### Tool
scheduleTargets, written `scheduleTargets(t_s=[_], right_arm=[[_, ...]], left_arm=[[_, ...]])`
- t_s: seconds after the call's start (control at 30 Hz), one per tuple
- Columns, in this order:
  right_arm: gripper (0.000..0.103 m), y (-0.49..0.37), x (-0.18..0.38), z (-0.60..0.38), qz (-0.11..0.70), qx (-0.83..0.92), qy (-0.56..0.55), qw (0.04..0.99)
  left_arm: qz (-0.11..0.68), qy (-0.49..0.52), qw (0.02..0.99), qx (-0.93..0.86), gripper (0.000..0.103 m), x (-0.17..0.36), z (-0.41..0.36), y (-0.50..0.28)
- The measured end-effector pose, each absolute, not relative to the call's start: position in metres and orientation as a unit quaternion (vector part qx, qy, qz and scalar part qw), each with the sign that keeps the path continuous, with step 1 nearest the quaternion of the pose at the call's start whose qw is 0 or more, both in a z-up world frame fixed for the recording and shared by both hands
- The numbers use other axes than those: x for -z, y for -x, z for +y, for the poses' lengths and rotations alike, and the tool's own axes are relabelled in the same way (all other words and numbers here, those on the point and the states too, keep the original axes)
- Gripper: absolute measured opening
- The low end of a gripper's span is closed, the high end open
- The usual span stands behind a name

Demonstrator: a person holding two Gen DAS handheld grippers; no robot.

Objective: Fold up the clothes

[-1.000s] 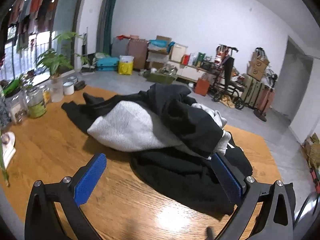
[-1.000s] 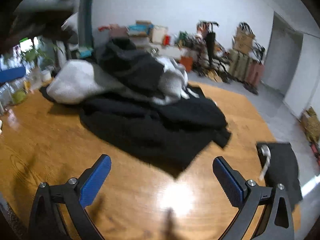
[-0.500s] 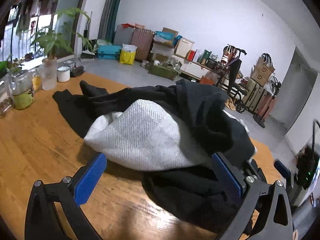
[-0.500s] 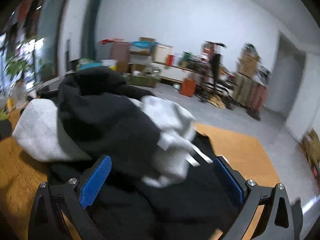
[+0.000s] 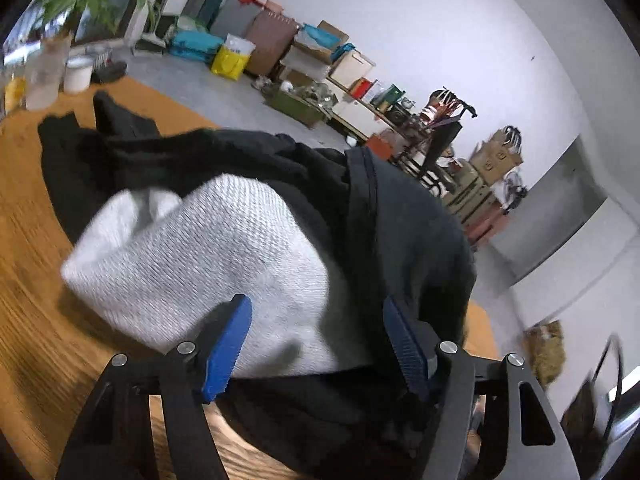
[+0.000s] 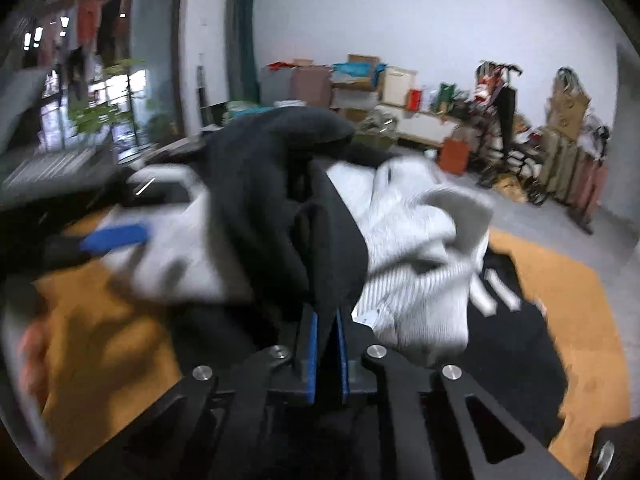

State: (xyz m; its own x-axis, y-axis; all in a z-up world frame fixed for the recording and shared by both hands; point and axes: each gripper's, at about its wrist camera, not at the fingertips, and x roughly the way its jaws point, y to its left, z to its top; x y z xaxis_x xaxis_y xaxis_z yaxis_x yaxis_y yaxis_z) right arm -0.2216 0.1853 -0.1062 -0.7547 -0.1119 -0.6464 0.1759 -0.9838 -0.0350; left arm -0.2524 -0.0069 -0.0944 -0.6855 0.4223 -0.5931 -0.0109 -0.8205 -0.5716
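A heap of clothes lies on the wooden table [image 5: 36, 320]: a white knit garment [image 5: 208, 256] wrapped in black garments [image 5: 400, 232]. My left gripper [image 5: 316, 340] is pushed into the heap's near side. Its jaws are closing, with the white knit and a black fold between the blue pads. In the right wrist view my right gripper [image 6: 326, 354] is shut on a fold of the black garment [image 6: 272, 200], which rises straight out of the pads. The white garment [image 6: 420, 248] bulges to its right. The left gripper's blue pad [image 6: 116, 236] shows blurred at the left.
Glass jars [image 5: 48, 72], a white mug [image 5: 78, 74] and a plant stand at the table's far left corner. Boxes and bags [image 5: 320, 52] line the far wall across the grey floor. Bare table [image 6: 560, 280] lies right of the heap.
Both grippers have moved forward from the bare table into the heap. The right one has gone from wide open to shut on a black fold. The left one's jaws have narrowed around the white knit.
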Motion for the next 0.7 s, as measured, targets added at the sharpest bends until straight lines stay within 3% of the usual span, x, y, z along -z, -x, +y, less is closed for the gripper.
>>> scheduleTargets(t_s=[0.07, 0.2, 0.3, 0.33, 0.37, 0.4, 0.53, 0.7], right_arm=[[0.005, 0.187, 0.114, 0.184, 0.035, 0.921, -0.364, 0.135], [0.005, 0.133, 0.124, 0.178, 0.05, 0.914, -0.375, 0.145], [0.005, 0.129, 0.109, 0.188, 0.008, 0.918, -0.368, 0.146], [0.005, 0.125, 0.104, 0.189, 0.001, 0.919, -0.364, 0.15], [0.005, 0.121, 0.099, 0.19, -0.004, 0.92, -0.359, 0.153], [0.005, 0.113, 0.096, 0.187, -0.003, 0.92, -0.357, 0.161], [0.005, 0.079, 0.101, 0.182, 0.008, 0.91, -0.37, 0.184], [0.005, 0.027, 0.121, 0.166, -0.001, 0.884, -0.405, 0.235]], left_arm=[[-0.274, 0.39, 0.123, -0.871, 0.072, 0.093, 0.001, 0.255], [-0.244, 0.428, 0.115, -0.863, 0.077, 0.093, 0.031, 0.267], [-0.234, 0.454, 0.15, -0.846, 0.076, 0.1, 0.057, 0.266], [-0.222, 0.453, 0.157, -0.849, 0.071, 0.103, 0.066, 0.261], [-0.198, 0.454, 0.14, -0.857, 0.037, 0.105, 0.074, 0.254], [-0.189, 0.457, 0.13, -0.86, 0.024, 0.106, 0.078, 0.248], [-0.235, 0.447, 0.142, -0.851, 0.017, 0.105, 0.066, 0.207], [-0.199, 0.459, 0.153, -0.852, 0.016, 0.107, 0.054, 0.141]])
